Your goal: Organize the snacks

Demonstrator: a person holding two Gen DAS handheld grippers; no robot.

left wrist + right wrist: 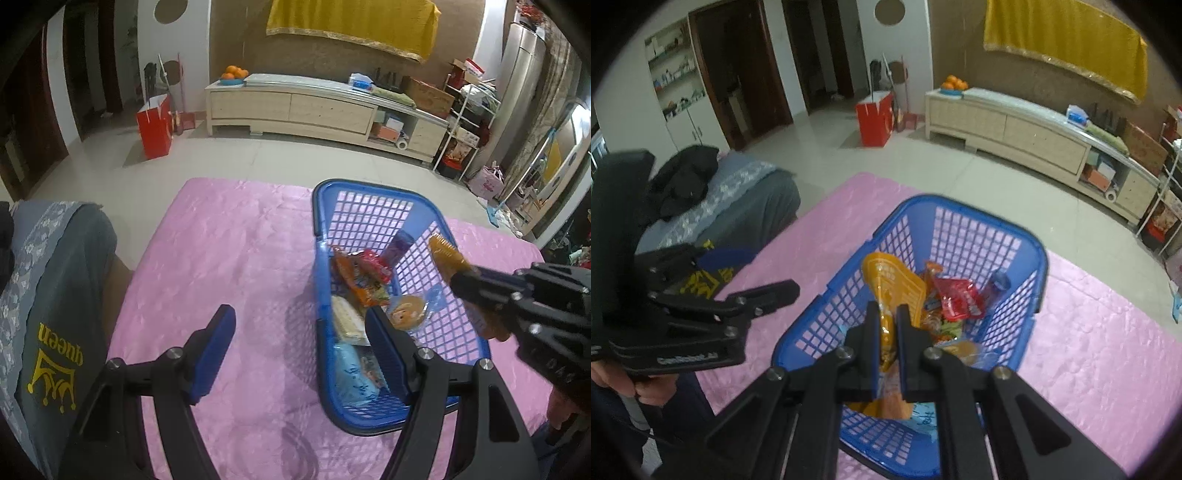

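Observation:
A blue mesh basket (369, 190) (982, 218) stands on the pink cloth and holds several snacks: a red packet (373, 264) (960, 300), a round cartoon-printed biscuit pack (406, 314), a light blue packet (354, 373) and a purple one (399, 243). My right gripper (889, 326) (461, 278) is shut on an orange snack packet (897, 284) (445, 254) and holds it over the basket's inside. My left gripper (301, 350) (764, 273) is open and grips nothing. It hangs over the basket's left wall, and one finger overlaps the snacks.
The pink cloth (221, 258) covers the table, with the floor beyond its far edge. A grey cushion printed "queen" (55, 314) lies at the left edge. A person's hand (646, 387) holds the left gripper's handle. A cabinet (295, 107) and red bag (155, 125) stand far off.

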